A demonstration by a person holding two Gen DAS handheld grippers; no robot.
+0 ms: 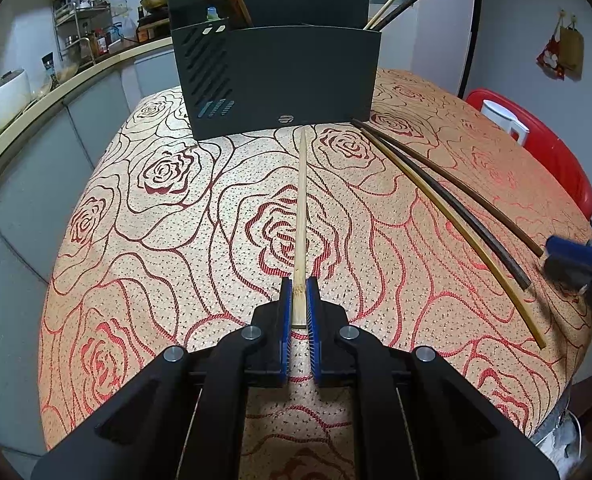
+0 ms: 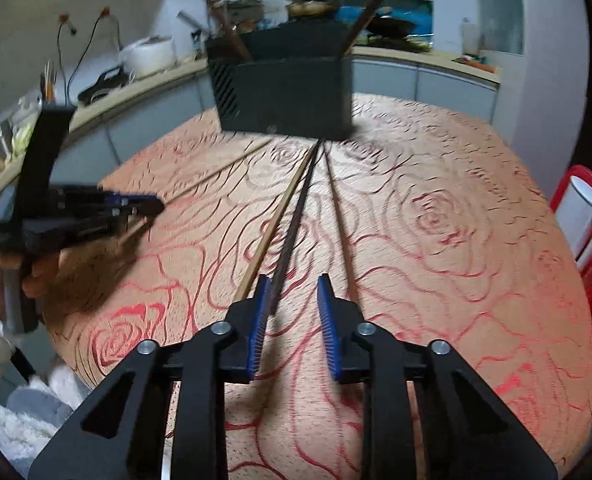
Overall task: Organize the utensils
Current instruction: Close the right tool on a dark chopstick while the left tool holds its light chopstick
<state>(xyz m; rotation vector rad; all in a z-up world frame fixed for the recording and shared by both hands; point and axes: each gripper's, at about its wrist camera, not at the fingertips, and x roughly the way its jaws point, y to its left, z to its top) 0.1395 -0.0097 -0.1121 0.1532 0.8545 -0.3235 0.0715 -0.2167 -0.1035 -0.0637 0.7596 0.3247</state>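
A black utensil holder (image 1: 280, 76) stands at the table's far side with several chopsticks in it; it also shows in the right wrist view (image 2: 292, 92). My left gripper (image 1: 299, 292) is shut on the near end of a light bamboo chopstick (image 1: 301, 208) that lies pointing at the holder. Three more chopsticks lie to its right: a tan one (image 1: 455, 236) and two dark ones (image 1: 451, 200). My right gripper (image 2: 294, 292) is open just above the near ends of these three, with the black chopstick (image 2: 296, 220) between its fingers.
The table has a rose-patterned cloth (image 1: 176, 240). A red chair (image 1: 543, 148) with a white jug (image 1: 503, 118) on it stands at the right. A kitchen counter (image 1: 56, 92) with appliances runs behind. The left gripper shows blurred at the left of the right wrist view (image 2: 136, 212).
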